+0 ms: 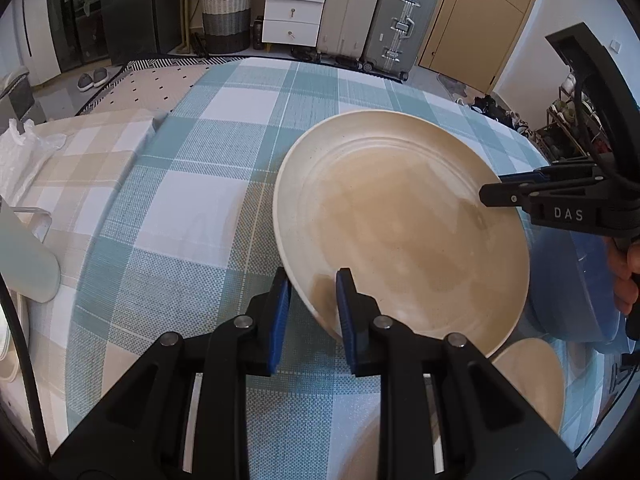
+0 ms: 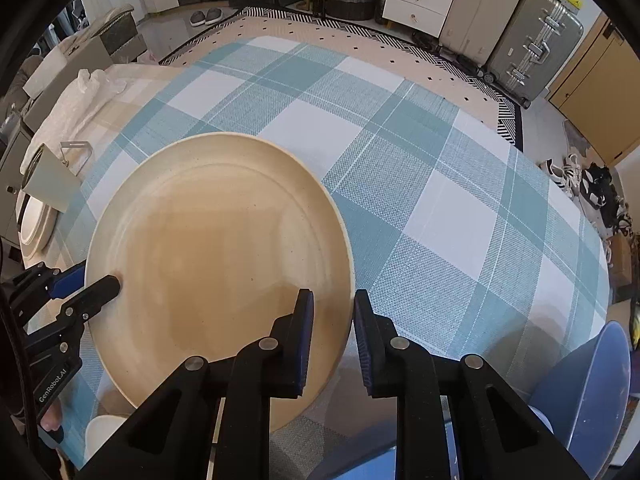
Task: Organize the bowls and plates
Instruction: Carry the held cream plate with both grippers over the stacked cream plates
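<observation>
So both claws are clamped on one thing: the large round beige ceramic plate [image 1: 396,224]. Left claw [image 1: 314,312] pinches the plate's near rim, one blue pad under it and one on the inside face. Right claw [image 2: 332,340] grips the opposite rim the same way, with one pad on the plate's face and one outside the edge. Neither claw holds anything else. The plate is tilted and appears lifted off the green-and-white checked tablecloth [image 2: 420,184] covering the worktop.

Below and beside the plate sit a smaller beige dish [image 1: 532,384] and a blue plastic bowl [image 1: 572,288], both close to the plate's right edge in the left wrist view. A white round dish [image 2: 34,224] lies at the far left of the worktop, well apart.

Risks, as a judgement: both grips are thin pinches on a smooth glazed rim, so if one claw lets go too soon the plate could pivot and slip from the other. Lowering it at this tilt could knock its edge against the blue bowl or the smaller dish.

Hidden or unclear: the plate's underside, whether any part of it touches the things below, and how many dishes are stacked there. The blue bowl is cut off at the frame edge in both views.
</observation>
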`<state>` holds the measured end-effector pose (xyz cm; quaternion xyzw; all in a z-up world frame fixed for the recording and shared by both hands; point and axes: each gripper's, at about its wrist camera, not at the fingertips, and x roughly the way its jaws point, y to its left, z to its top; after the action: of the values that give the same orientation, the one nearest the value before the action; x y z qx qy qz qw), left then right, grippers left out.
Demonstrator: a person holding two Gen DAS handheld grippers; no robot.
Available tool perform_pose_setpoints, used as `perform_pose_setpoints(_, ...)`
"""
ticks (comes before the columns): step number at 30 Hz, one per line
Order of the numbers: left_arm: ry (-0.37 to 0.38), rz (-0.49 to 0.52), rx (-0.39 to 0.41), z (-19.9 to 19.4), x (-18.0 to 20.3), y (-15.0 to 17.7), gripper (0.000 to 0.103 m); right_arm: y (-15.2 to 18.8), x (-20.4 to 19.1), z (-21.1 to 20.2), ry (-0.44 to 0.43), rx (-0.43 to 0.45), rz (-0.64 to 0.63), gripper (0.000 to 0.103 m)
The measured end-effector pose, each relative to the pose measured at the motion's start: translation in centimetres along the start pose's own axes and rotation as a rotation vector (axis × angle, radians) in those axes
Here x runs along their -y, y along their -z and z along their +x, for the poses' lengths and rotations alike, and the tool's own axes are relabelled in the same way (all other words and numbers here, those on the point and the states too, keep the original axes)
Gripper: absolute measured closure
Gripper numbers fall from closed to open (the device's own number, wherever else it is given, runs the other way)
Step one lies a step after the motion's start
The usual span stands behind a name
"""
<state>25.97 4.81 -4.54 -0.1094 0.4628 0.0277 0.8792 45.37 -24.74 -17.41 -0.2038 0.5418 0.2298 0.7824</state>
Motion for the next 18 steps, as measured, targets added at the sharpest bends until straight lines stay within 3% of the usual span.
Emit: perform_pose_setpoints(18, 0.023, -0.01, 0.077, -5.9, -0.1, 0.8, 0.083, 2.1, -1.3, -6.2, -0.01, 0.096, 0.007, 0.083)
